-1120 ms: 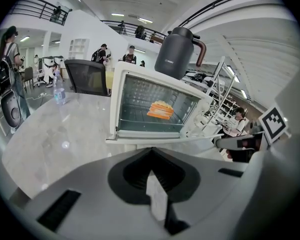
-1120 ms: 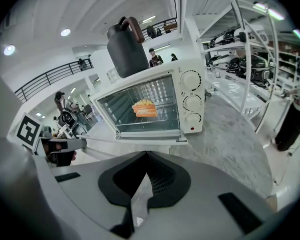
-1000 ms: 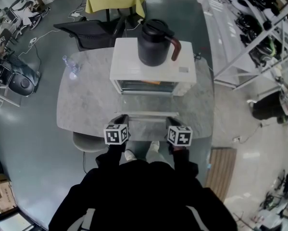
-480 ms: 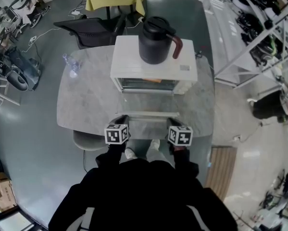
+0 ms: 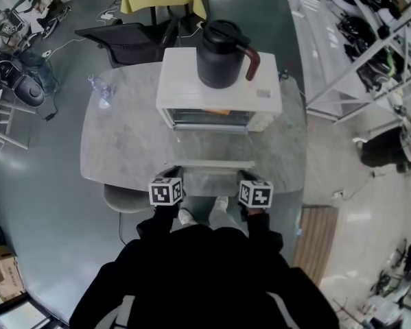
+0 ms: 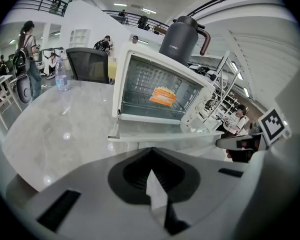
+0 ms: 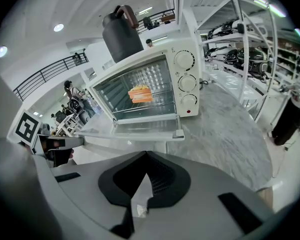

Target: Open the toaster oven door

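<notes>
Holding much as a second ago: door point(image 5: 212, 147) down flat before the oven point(image 5: 219, 91), mid-table point(image 5: 123, 142), so task likely done. Left gripper point(image 5: 172, 173) and right gripper point(image 5: 249, 175) clenched on nothing, parked at the near table edge, just short of the door's lip. Bare top either side for withdrawing; kettle point(image 5: 222, 55) perched on the oven.

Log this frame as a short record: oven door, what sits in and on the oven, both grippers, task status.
oven: white toaster oven on the grey table
door: door folded down flat, fully open
inside: orange-and-yellow food on the rack
on top: dark jug with brown handle
elsewhere: clear bottle at table's far left
left gripper: jaws together, empty, near the door's front edge
right gripper: jaws together, empty, near the door's front edge
task status: appears done
</notes>
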Demonstrator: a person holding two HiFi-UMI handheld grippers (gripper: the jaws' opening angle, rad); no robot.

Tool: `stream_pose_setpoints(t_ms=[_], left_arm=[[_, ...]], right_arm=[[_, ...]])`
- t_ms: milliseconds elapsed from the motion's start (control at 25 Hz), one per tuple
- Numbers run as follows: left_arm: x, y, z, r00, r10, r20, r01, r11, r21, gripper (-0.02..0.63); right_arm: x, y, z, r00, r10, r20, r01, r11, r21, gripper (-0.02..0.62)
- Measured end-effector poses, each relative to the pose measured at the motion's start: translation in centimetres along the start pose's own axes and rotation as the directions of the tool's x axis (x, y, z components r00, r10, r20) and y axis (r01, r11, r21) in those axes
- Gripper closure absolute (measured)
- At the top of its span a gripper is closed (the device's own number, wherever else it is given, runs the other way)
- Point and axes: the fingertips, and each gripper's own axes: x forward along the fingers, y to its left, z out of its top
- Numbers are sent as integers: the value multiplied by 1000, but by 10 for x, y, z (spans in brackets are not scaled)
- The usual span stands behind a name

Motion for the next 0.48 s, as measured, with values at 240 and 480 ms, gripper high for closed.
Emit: stream_pose_setpoints(t_ms=[240, 480], left_arm=[[4, 0, -11, 1000, 1, -23, -2, 1000, -13, 603], [4, -1, -11, 999, -4, -32, 4, 1000, -8, 603]], right_arm=[[4, -2, -10, 1000, 0, -20, 0, 1000, 5, 592], [9, -3, -16, 999, 3, -35, -3, 1000, 1, 592]])
